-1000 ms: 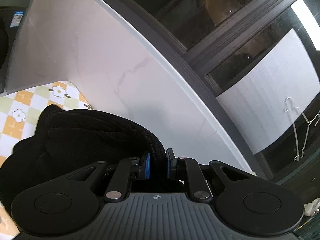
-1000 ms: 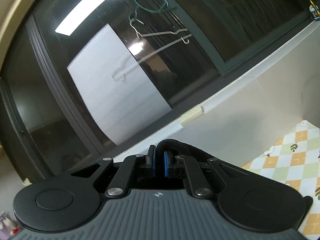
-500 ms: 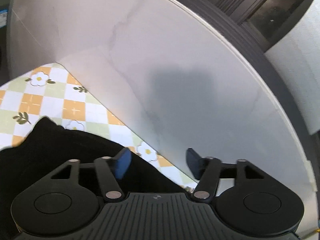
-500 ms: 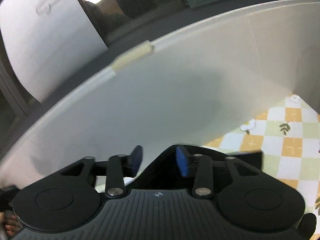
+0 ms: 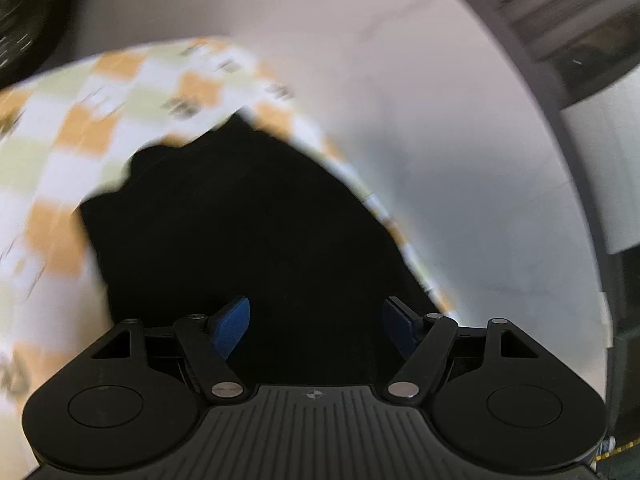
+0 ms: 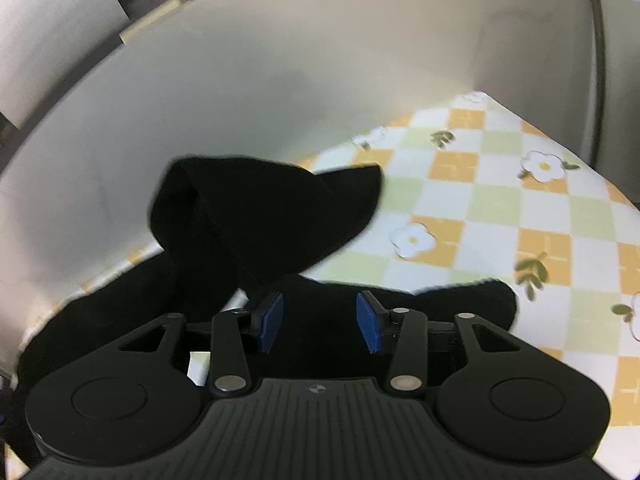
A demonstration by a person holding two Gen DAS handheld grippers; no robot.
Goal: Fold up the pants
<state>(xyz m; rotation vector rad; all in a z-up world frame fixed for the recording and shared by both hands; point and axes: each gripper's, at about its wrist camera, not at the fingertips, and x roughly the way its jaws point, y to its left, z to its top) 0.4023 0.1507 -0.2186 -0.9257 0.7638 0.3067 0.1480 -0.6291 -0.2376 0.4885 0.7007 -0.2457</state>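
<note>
One pair of black pants (image 5: pixel 256 240) lies bunched on your checked cloth (image 6: pixel 500 200) — long axis unclear; your left gripper (image 5: pixel 316 326) and right gripper (image 6: pixel 319 322) gape, holding nothing.

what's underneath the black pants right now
The black pants lie on a checkered cloth with orange and green squares and white flowers. What the cloth covers, and anything directly beneath the pants, is hidden.

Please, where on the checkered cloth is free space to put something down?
Right wrist view: the cloth is bare right of the black pants, up to the wall. Left wrist view: bare cloth lies left of the pants. Near both open grippers, pants crowd it.
</note>
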